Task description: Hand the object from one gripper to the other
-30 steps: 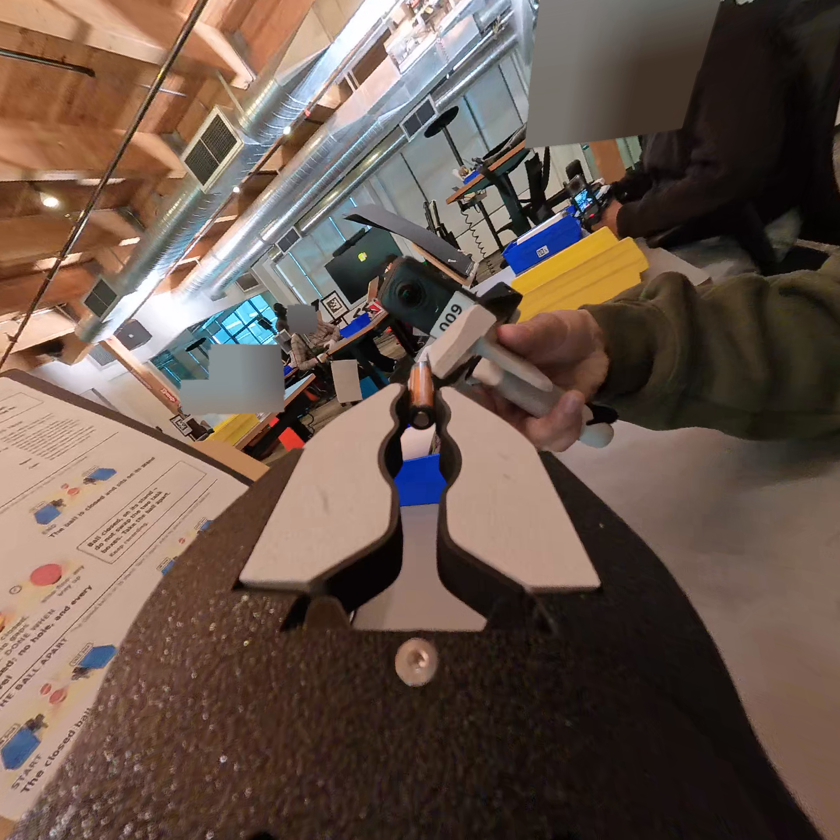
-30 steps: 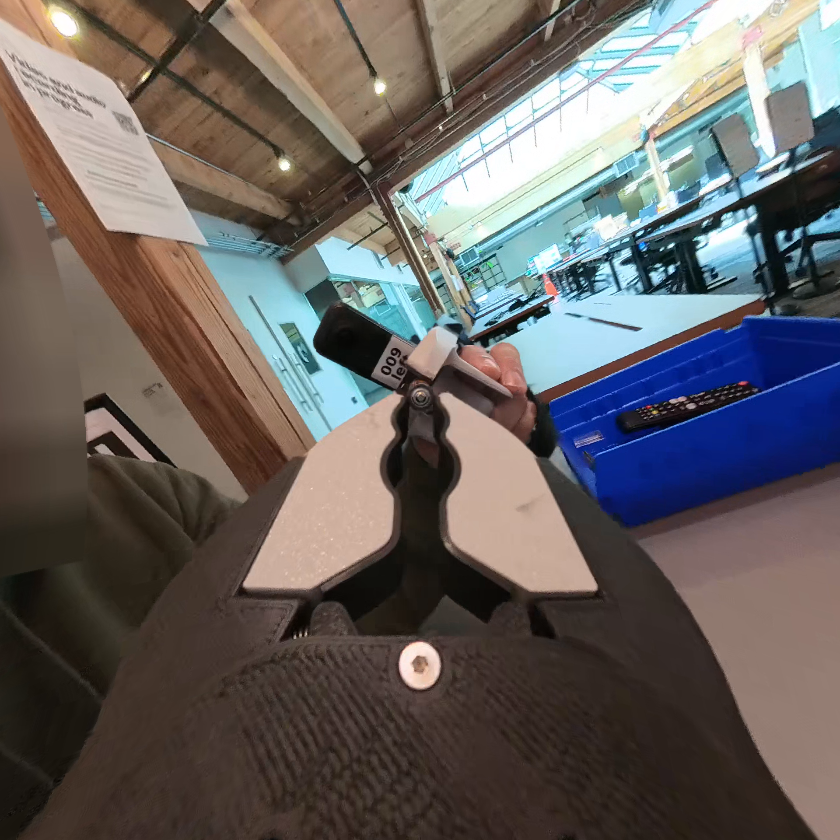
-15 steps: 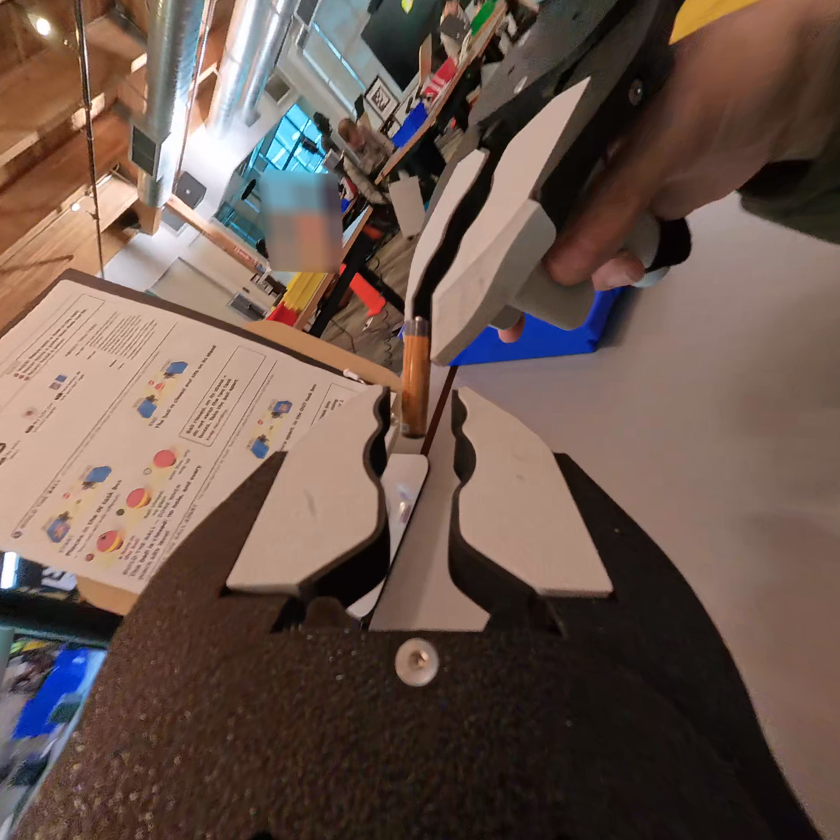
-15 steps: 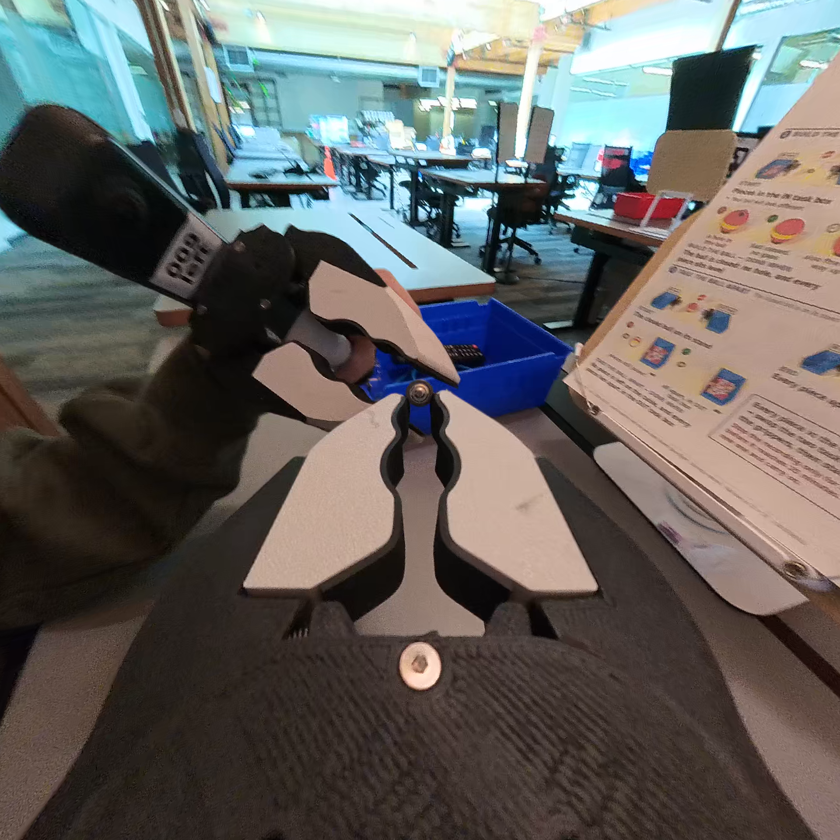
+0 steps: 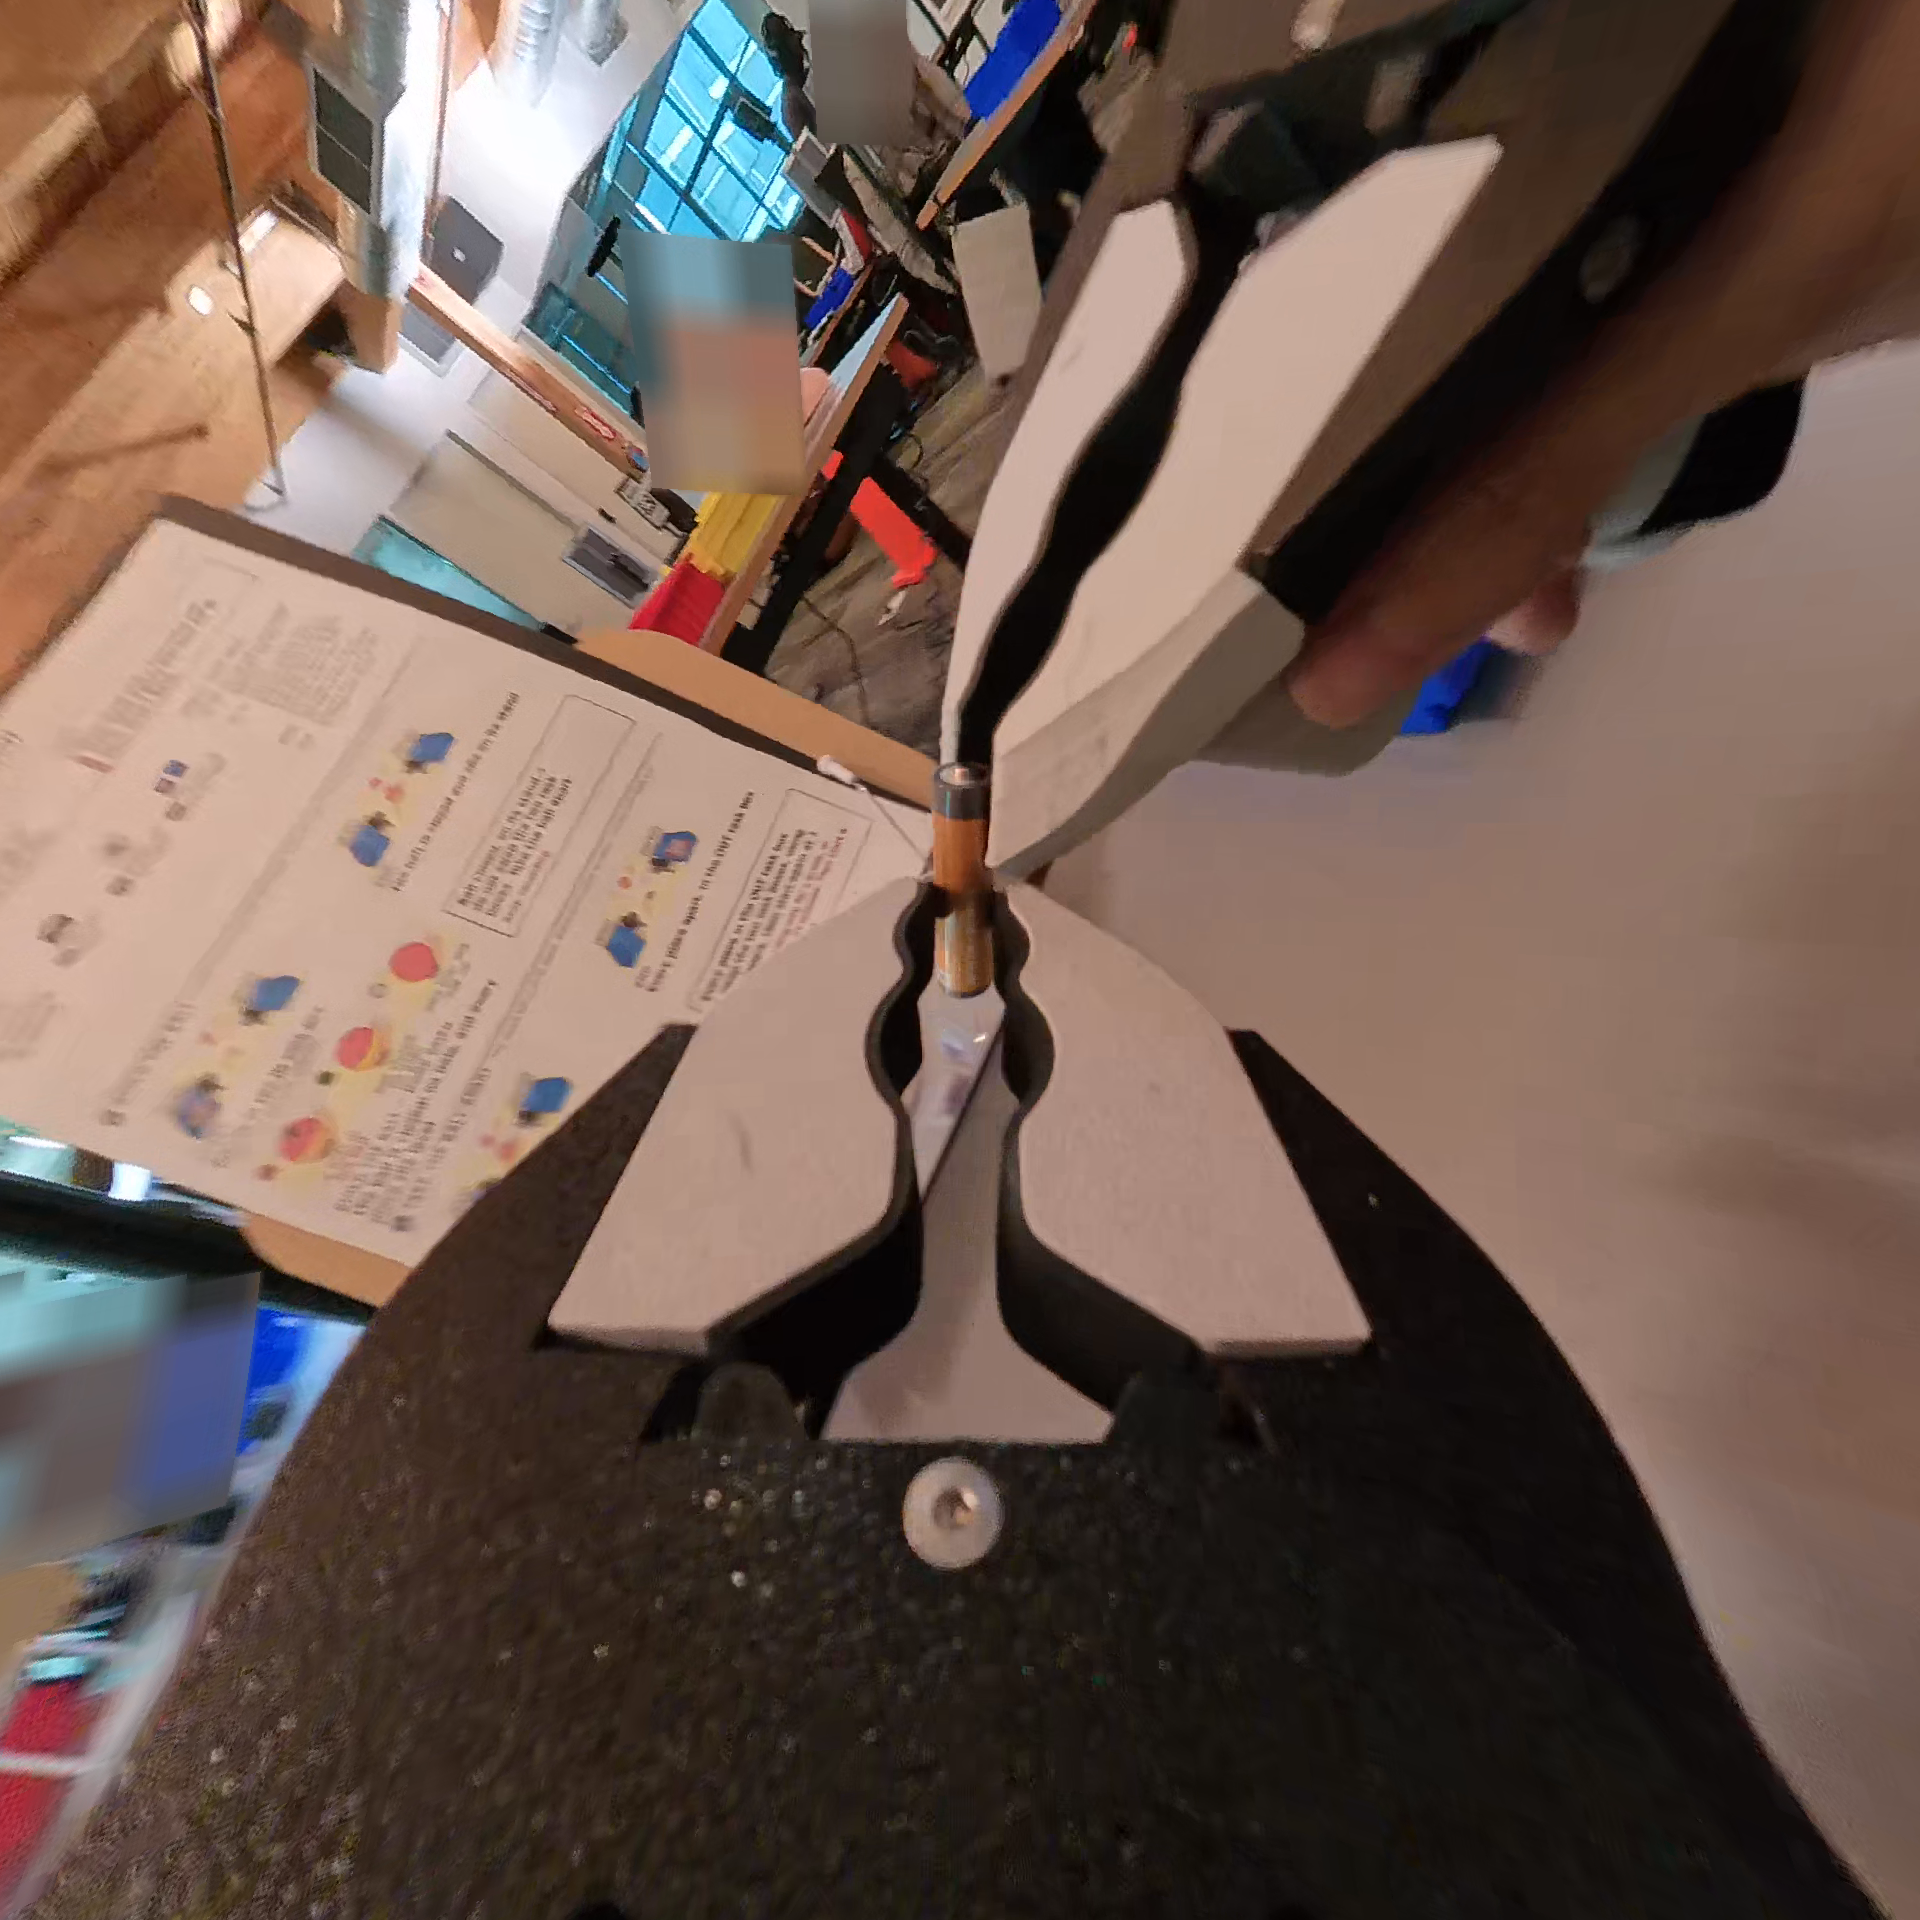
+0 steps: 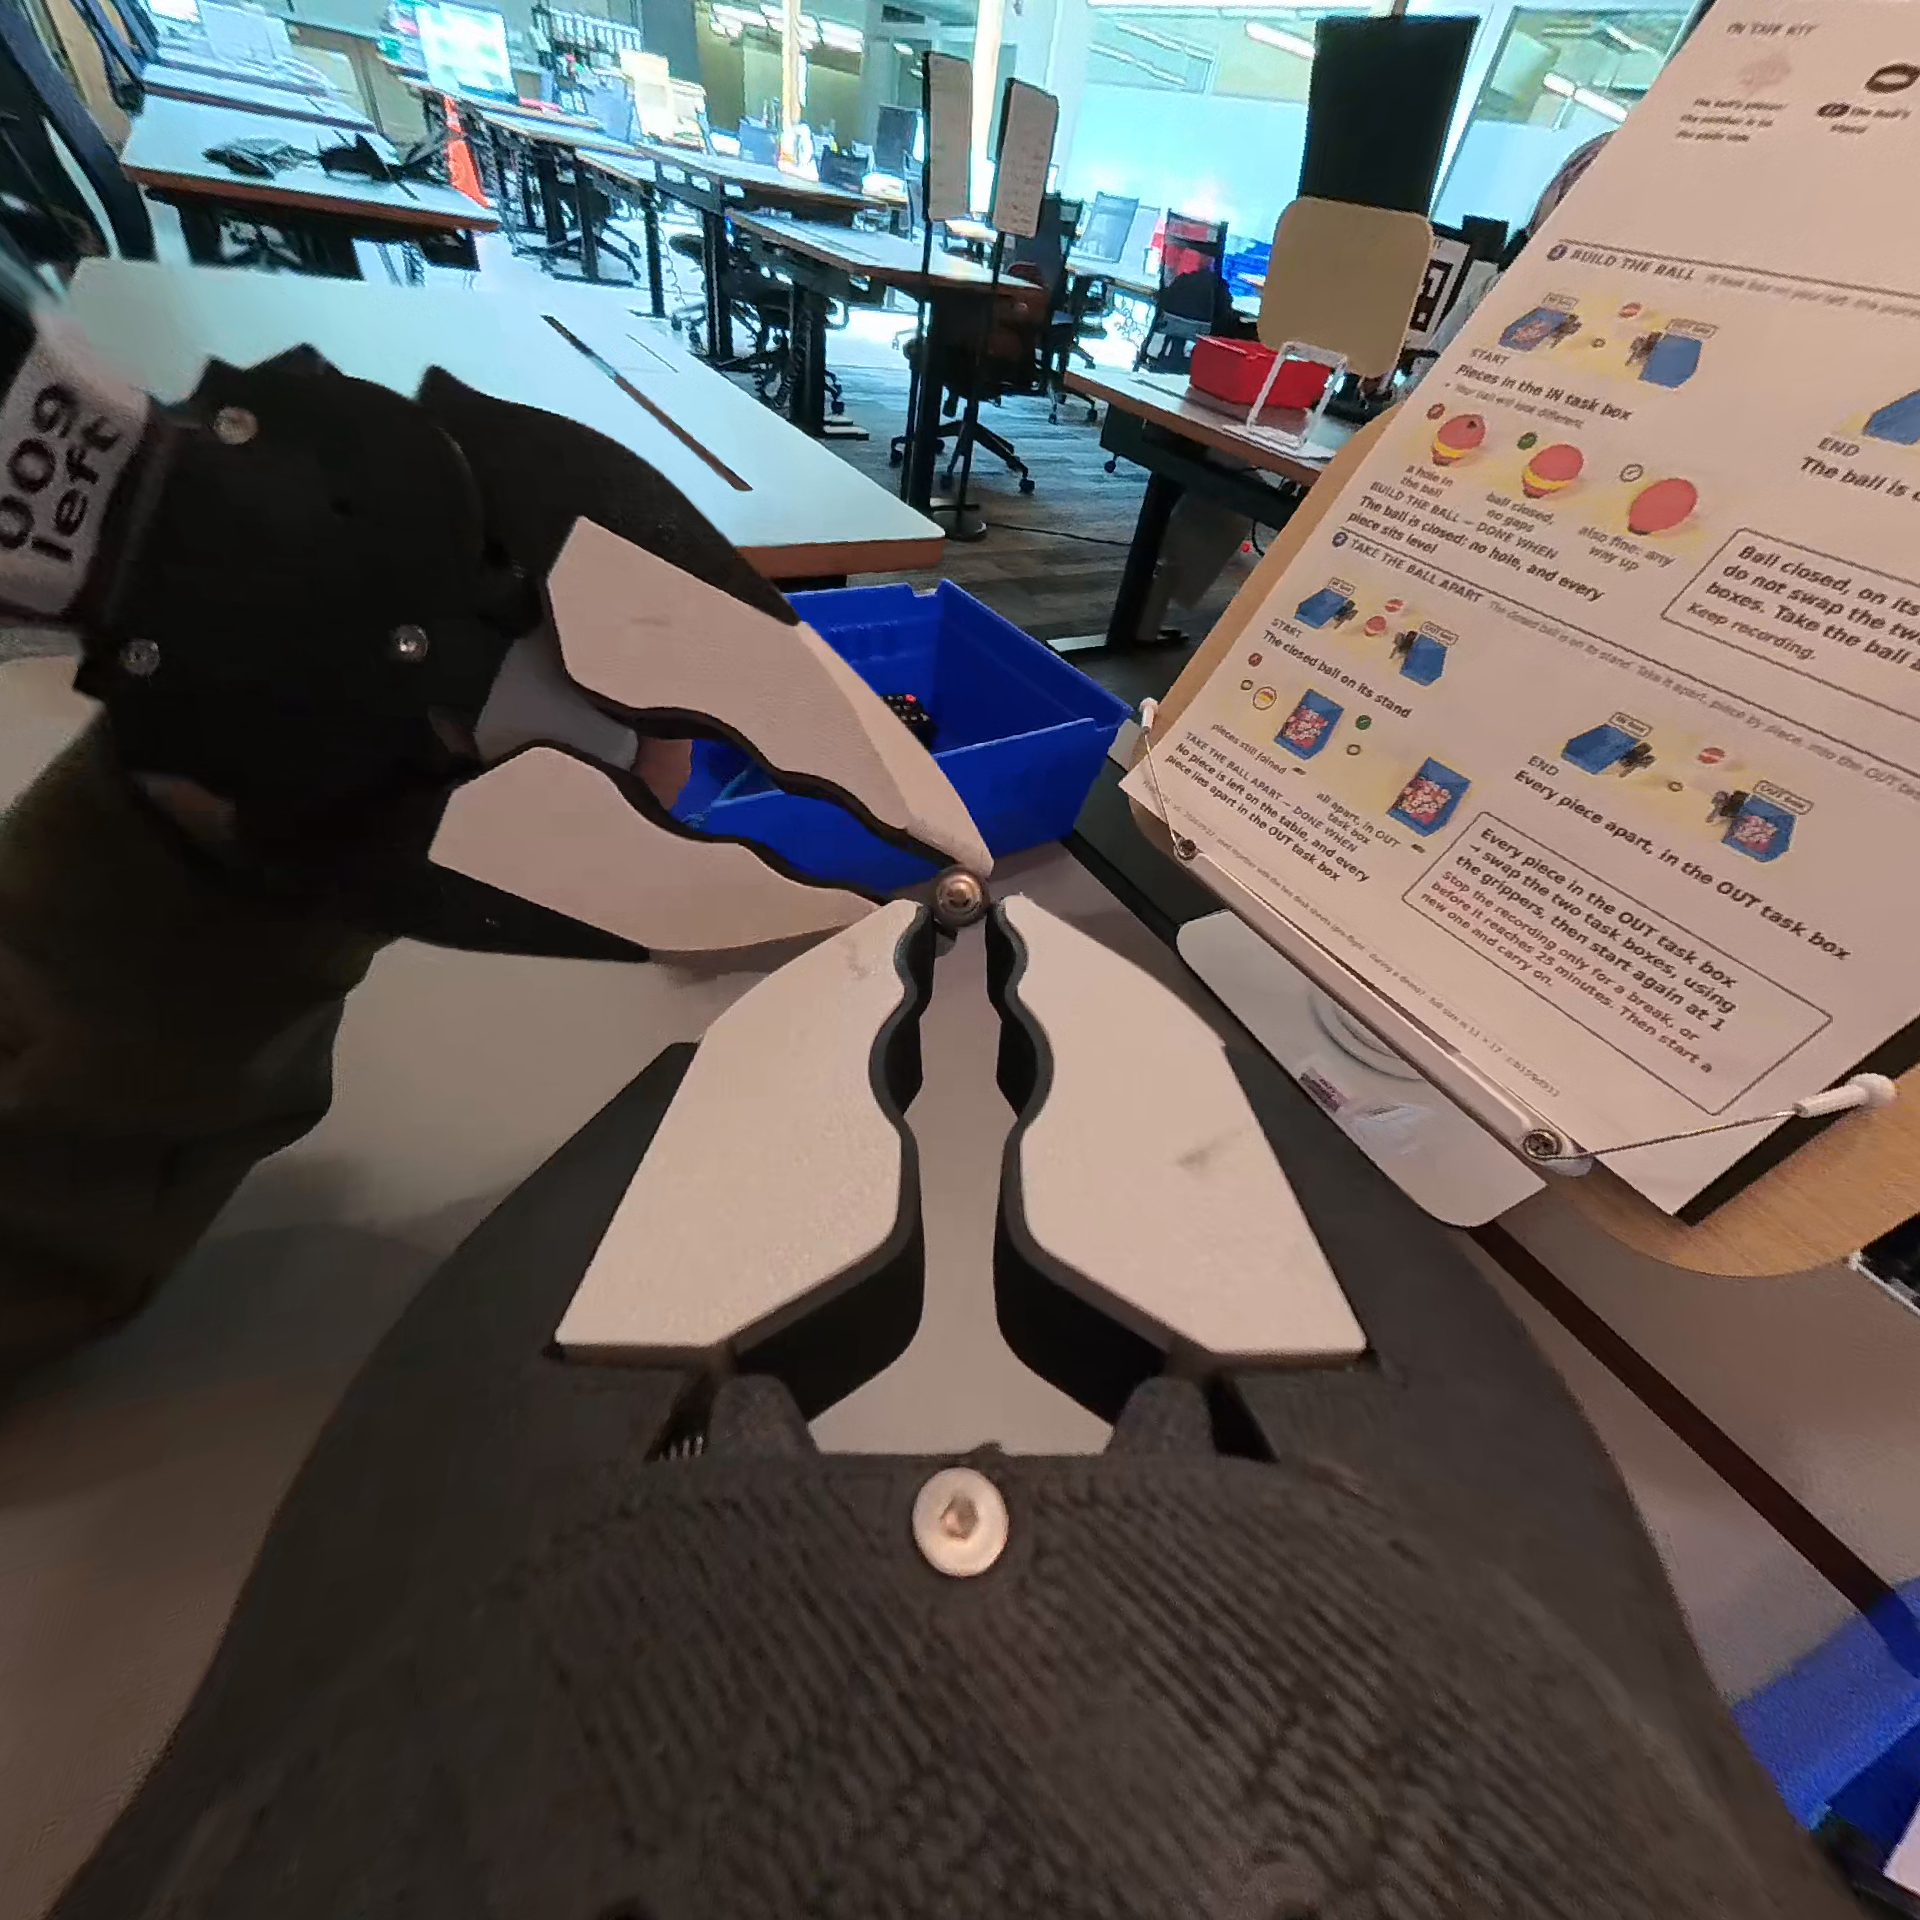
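A small copper-coloured battery (image 5: 958, 842) with a dark, silver-capped end stands upright between both grippers above the grey table (image 5: 1507, 1039). My left gripper (image 5: 961, 902) is shut on its lower half. The right gripper's fingers (image 5: 1174, 540) come down from the upper right and pinch its upper part. In the right wrist view the battery (image 6: 958, 896) shows end-on, and my right gripper (image 6: 958, 920) is shut on it. There the left gripper's fingers (image 6: 707, 665) reach in from the left and meet at the same battery.
A printed instruction sheet on a wooden board (image 6: 1610, 623) stands at the table's right edge; it also shows in the left wrist view (image 5: 312, 883). A blue bin (image 6: 997, 727) with a remote control sits behind the grippers. A hand (image 5: 1455, 582) holds the right gripper. Both grippers' tips are close together, under 4 cm apart.
My left gripper was open around the battery half a second ago and has now closed on it. The right gripper keeps its grip. Both grippers have tilted down towards the table.
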